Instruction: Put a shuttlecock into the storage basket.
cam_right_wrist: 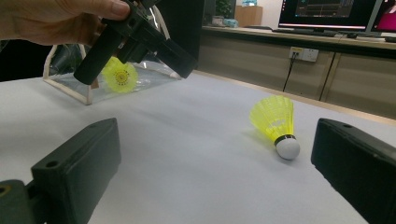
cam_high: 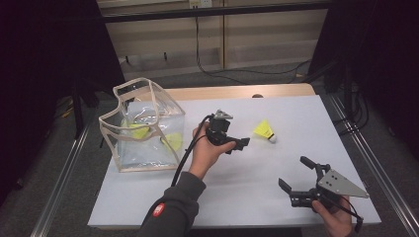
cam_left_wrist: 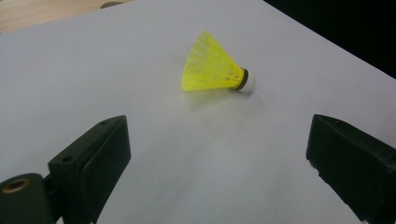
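inspector: your left gripper point(cam_high: 243, 143) is raised off the white worktop point(cam_high: 237, 187) near its middle, jaws spread wide and holding nothing. confirm where the yellow shuttlecock point(cam_high: 264, 130) lies.

operator: on the worktop, just beyond the jaws?

inspector: correct. in the left gripper view the shuttlecock point(cam_left_wrist: 215, 70) lies on its side ahead of your jaws, roughly centred between them but apart from both, white cork tip to the right in that view. nothing touches it.

operator: and my right gripper point(cam_high: 297, 178)?

inspector: low at the near right corner of the worktop, jaws also spread, empty. in the right gripper view the shuttlecock point(cam_right_wrist: 276, 123) sits ahead and toward the right jaw, cork tip pointing at the camera, well apart from the pads.

operator: anything else on the worktop?

inspector: a clear bag point(cam_high: 143, 126) with pale trim stands open at the far left, to the left of your left hand point(cam_high: 207, 148). yellow shuttlecocks point(cam_high: 141, 132) rest inside it, separate from the one lying loose.
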`<state>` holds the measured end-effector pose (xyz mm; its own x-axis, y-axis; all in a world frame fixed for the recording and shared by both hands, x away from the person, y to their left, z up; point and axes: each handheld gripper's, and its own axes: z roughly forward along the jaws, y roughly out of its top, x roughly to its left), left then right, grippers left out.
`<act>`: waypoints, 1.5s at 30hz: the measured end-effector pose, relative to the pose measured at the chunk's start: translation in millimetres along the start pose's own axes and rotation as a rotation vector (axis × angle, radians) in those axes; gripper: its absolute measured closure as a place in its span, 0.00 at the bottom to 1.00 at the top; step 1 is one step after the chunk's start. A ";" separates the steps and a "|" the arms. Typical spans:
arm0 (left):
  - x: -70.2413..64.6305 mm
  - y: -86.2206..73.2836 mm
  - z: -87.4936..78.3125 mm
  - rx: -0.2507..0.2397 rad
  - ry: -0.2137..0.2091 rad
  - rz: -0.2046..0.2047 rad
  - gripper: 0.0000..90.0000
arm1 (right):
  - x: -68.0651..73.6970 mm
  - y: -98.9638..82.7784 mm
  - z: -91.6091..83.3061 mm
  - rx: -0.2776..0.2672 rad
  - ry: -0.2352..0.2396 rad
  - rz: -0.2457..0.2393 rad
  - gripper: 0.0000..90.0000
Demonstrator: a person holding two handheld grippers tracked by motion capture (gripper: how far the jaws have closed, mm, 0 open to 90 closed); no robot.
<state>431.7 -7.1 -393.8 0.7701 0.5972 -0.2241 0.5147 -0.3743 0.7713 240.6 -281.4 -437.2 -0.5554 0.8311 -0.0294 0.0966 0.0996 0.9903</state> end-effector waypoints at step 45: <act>4.1 -0.1 34.6 -0.030 0.003 -0.018 0.05 | 0.4 -0.4 4.3 0.018 -0.001 -0.031 0.01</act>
<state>447.8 -29.2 -415.4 0.7597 0.6059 -0.2360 0.5168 -0.3424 0.7847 244.0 -278.8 -438.2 -0.5577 0.8279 -0.0597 0.0941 0.1345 0.9864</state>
